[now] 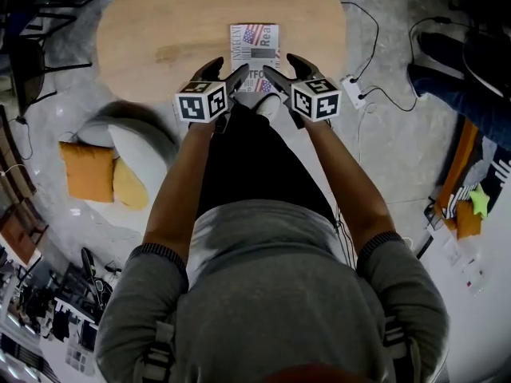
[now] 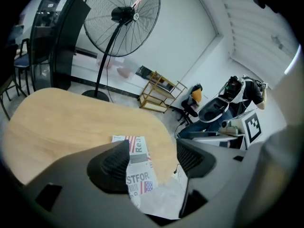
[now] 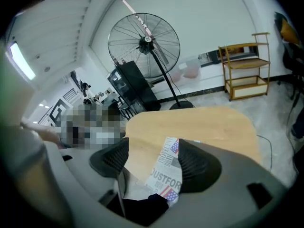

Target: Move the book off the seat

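Observation:
The book (image 1: 254, 48), with a newspaper-print cover and small flags, lies on the oval wooden table (image 1: 160, 22); its near end sticks out past the table's near edge. My left gripper (image 1: 227, 72) hovers above that near end, jaws wide apart and empty. Beside it my right gripper (image 1: 283, 69) is also open with nothing between its pads. In the left gripper view the book (image 2: 137, 167) shows beyond the left gripper (image 2: 152, 158). The right gripper view has the book (image 3: 166, 172) below the right gripper (image 3: 152, 160). A grey seat (image 1: 140, 146) stands on the floor at left.
Orange cushions (image 1: 88, 170) lean on the grey seat. A power strip (image 1: 351, 90) with cables lies right of the table. A seated person's legs (image 1: 451, 82) are at far right. A standing fan (image 2: 123, 18), a black cabinet (image 2: 61, 37) and a wooden shelf (image 2: 159, 91) stand beyond the table.

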The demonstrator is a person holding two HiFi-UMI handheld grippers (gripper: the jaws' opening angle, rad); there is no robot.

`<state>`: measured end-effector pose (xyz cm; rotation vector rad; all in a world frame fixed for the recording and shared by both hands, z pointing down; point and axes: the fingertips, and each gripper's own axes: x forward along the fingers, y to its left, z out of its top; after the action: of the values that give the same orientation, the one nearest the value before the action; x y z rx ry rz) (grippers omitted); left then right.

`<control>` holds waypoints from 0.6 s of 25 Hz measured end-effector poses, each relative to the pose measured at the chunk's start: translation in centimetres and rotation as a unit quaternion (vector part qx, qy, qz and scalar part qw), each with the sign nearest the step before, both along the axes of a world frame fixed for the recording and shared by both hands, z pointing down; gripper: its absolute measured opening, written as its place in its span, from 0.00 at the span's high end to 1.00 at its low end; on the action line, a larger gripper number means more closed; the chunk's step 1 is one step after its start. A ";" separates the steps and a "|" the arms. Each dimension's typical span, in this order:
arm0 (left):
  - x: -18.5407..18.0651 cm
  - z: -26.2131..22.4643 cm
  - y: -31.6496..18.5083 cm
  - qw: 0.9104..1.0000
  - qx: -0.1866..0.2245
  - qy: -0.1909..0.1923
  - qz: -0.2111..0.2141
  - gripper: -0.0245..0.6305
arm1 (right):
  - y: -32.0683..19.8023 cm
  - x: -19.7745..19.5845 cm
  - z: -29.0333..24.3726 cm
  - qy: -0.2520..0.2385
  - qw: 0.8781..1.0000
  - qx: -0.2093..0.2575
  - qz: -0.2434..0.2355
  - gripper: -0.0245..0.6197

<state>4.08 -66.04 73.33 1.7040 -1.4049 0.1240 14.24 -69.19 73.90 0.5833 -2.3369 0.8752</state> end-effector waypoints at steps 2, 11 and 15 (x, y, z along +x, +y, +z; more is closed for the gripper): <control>-0.2 -3.6 -0.2 1.000 0.026 -0.007 0.001 0.46 | 0.0 -0.3 -3.3 -0.017 1.000 0.022 -0.016 0.44; -1.3 -19.4 0.8 0.986 0.149 -0.070 -0.014 0.46 | 2.3 -2.0 -18.4 -0.096 0.983 0.118 -0.101 0.46; -1.7 -25.4 2.1 0.977 0.195 -0.076 -0.031 0.54 | 3.3 -2.6 -25.2 -0.143 0.971 0.146 -0.123 0.50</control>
<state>2.34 -63.93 47.92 1.9991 -1.6786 -0.0628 11.66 -65.93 48.66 0.2843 -2.7539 0.5319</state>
